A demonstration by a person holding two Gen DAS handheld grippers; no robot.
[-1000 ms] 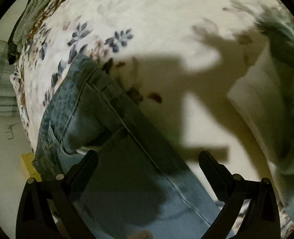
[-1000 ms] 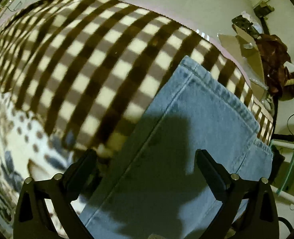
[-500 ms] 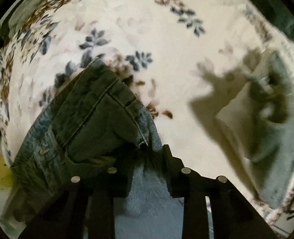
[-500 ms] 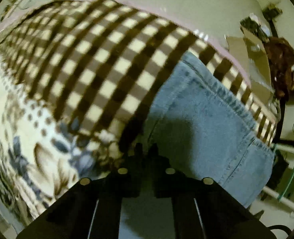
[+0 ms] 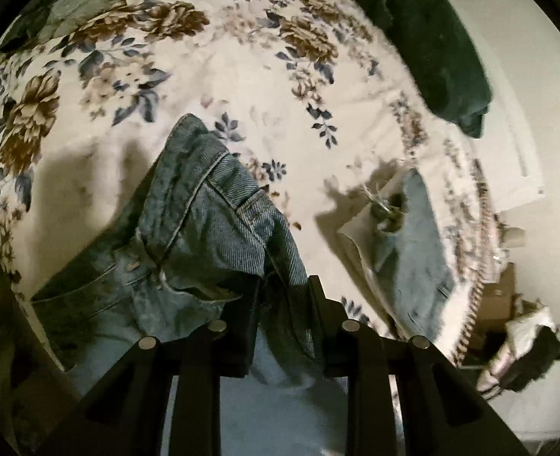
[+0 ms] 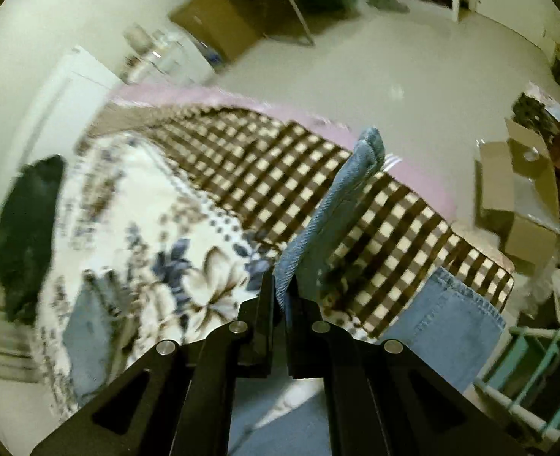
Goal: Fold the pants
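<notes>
Between the fingers of the left gripper (image 5: pixel 283 296) a bunched fold of the blue jeans (image 5: pixel 189 243) is pinched, the jaws drawn narrow around the denim near the waistband. The waistband, a belt loop and a pocket seam are seen heaped up just ahead and to the left of the fingers, lifted off the floral bedspread (image 5: pixel 242 76). Beyond the heap a broad stretch of bedspread is left bare, up to a dark green garment (image 5: pixel 439 57) lying at the far right edge of the bed. To the right, well apart from the fingers, a folded pale-blue denim piece (image 5: pixel 413 243) is seen resting near the bed's side edge, with floor showing past it.

At the right gripper (image 6: pixel 280 292) the jaws are closed to a thin slit on an edge of the jeans' leg (image 6: pixel 340 205), which is held standing up as a narrow strip rising away from the fingertips. Under it a brown-and-cream checked blanket (image 6: pixel 264 174) is spread, with a pink sheet edge (image 6: pixel 219 95) beyond it at the bed's foot. The other leg hem (image 6: pixel 451 315) is draped over the bed's edge to the right. Past the edge, open pale floor (image 6: pixel 394 60) is seen, bounded by cardboard boxes (image 6: pixel 519 190) on the right and a teal rack (image 6: pixel 538 357) at lower right.
</notes>
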